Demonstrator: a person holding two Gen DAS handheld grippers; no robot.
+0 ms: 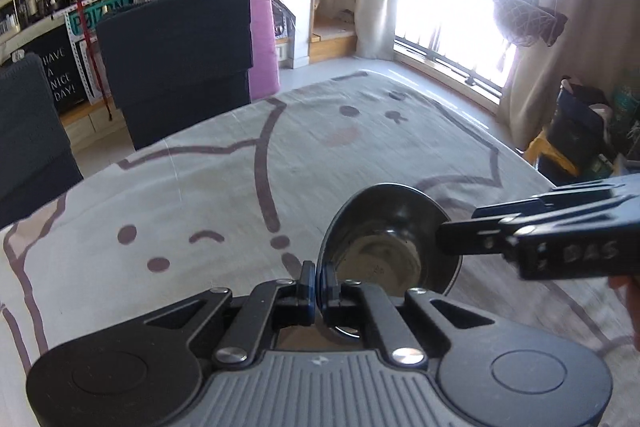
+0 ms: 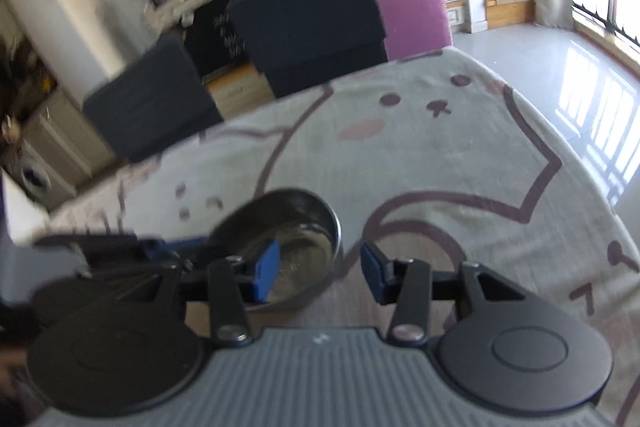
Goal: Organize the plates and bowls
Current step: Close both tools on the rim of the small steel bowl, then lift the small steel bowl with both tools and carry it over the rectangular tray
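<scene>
We see one metal bowl (image 1: 390, 239) on the table (image 1: 180, 187), which carries a cloth with cartoon animal faces. In the left wrist view the left gripper (image 1: 319, 281) has its jaws pinched tight on the bowl's near left rim, one blue pad (image 1: 307, 277) outside the wall and the other inside. The bowl looks tipped up, its open side facing the camera; whether its base still touches the cloth we cannot tell.

The right gripper (image 1: 452, 239) comes in from the right there, its tip over the bowl's right rim. In the right wrist view the right gripper (image 2: 320, 271) stands half open and grips nothing. Its left blue pad (image 2: 266, 269) sits in front of the bowl (image 2: 296, 227), over the inside; its right pad lies off the bowl to the right, above bare cloth. So the bowl's right wall falls between its jaws, and contact is unclear.

Dark chairs (image 1: 176, 55) stand at the table's far edge.
</scene>
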